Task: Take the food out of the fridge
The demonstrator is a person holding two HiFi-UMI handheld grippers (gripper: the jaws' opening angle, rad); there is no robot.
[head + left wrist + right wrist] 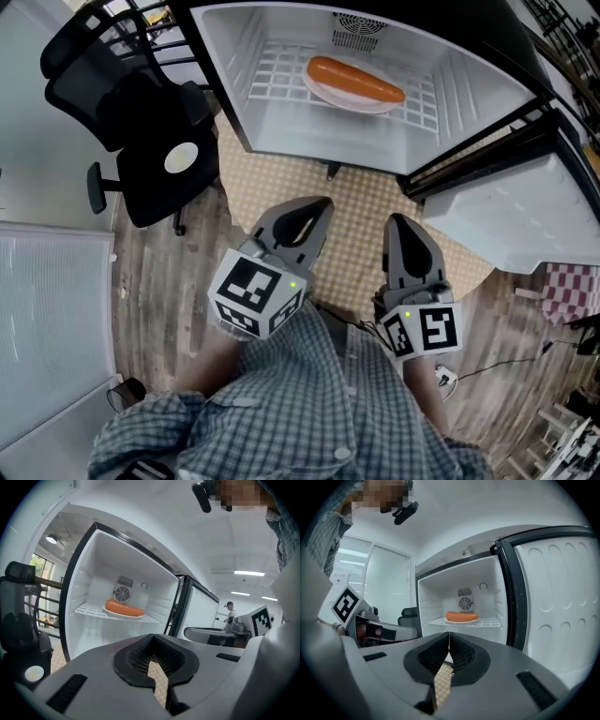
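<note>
Far left: black office chair (141,112), on the wood floor (155,281), just beside the left wall of the fridge (230,56).

Next along: left gripper (319,204), low in front of the open fridge, above a tan dotted mat (361,202). Jaws pressed together, nothing between them, tips toward the fridge mouth.

Centre, inside the fridge: sausage (356,81), lying lengthwise on a white plate (328,94). Plate on the white wire shelf (272,80), in front of the round fan grille (356,33) in the back wall. Well apart from both grippers.

Right of centre: right gripper (398,220), side by side with the left one and near it, over the same mat. Jaws likewise closed tight at the tips, pinching nothing, pointed at the shelf with the sausage.

Far right: fridge door (525,220), swung wide open, white moulded inner face up. Past its lower edge, a red-checked cloth (567,281).

Below both grippers, at the bottom edge: checked shirt (281,412).
</note>
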